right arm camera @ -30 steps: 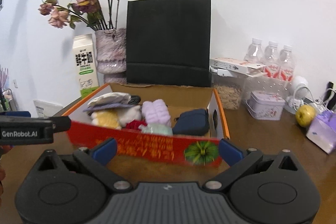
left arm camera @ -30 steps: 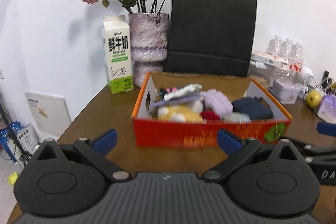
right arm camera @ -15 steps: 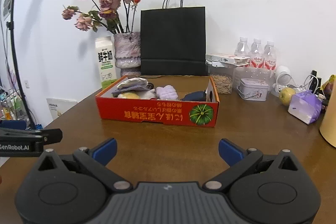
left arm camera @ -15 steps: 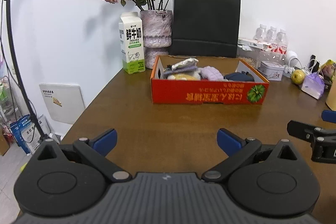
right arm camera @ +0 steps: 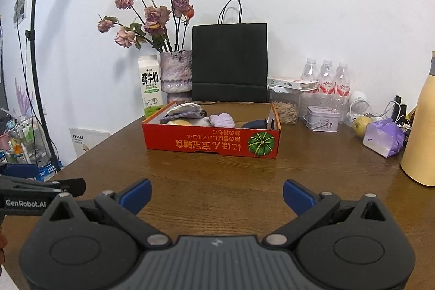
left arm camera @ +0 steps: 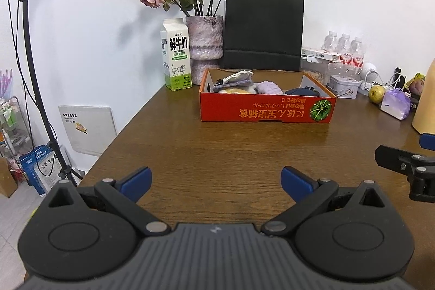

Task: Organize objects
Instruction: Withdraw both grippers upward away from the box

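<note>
An orange-red cardboard box [left arm camera: 267, 108] [right arm camera: 212, 144] sits mid-table, holding soft items: a grey-purple cloth bundle [left arm camera: 235, 79] [right arm camera: 185, 110], a lilac knit piece [left arm camera: 269, 87] [right arm camera: 223, 120], something yellow [left arm camera: 235, 90] and a dark navy pouch [left arm camera: 301, 92] [right arm camera: 255, 124]. My left gripper [left arm camera: 216, 182] is open, empty, well short of the box over bare wood. My right gripper [right arm camera: 217, 193] is likewise open and empty. Each gripper shows at the edge of the other's view.
Behind the box stand a milk carton [left arm camera: 176, 55], a vase of dried roses [left arm camera: 205, 38] and a black paper bag [left arm camera: 263, 30]. At right are water bottles [right arm camera: 326, 79], a tin [right arm camera: 322, 118], an apple [right arm camera: 361, 125], a purple bag [right arm camera: 383, 136] and a yellow jug [right arm camera: 421, 132]. A light stand [left arm camera: 35, 72] stands left of the table.
Both grippers have pulled back from the box toward the table's near edge; the box now looks smaller and farther away. Both stay open.
</note>
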Demonstrator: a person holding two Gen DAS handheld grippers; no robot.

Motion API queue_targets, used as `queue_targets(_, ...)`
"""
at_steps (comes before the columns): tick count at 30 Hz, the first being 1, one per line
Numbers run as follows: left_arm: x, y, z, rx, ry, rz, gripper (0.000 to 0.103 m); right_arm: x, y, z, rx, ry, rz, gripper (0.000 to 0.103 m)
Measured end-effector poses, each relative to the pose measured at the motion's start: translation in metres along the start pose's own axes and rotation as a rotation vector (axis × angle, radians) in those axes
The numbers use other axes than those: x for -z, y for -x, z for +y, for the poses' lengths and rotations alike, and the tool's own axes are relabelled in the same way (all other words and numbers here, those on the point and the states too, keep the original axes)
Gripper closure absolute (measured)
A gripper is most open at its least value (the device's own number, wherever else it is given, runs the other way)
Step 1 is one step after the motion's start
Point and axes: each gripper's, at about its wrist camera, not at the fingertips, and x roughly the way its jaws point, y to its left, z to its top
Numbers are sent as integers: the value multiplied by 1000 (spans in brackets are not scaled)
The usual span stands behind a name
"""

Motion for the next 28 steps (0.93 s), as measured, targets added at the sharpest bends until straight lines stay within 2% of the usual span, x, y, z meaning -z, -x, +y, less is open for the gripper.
queue_targets(28, 4, 5, 0, 1, -7, 7, 0, 3, 5, 1, 1, 4, 4, 0)
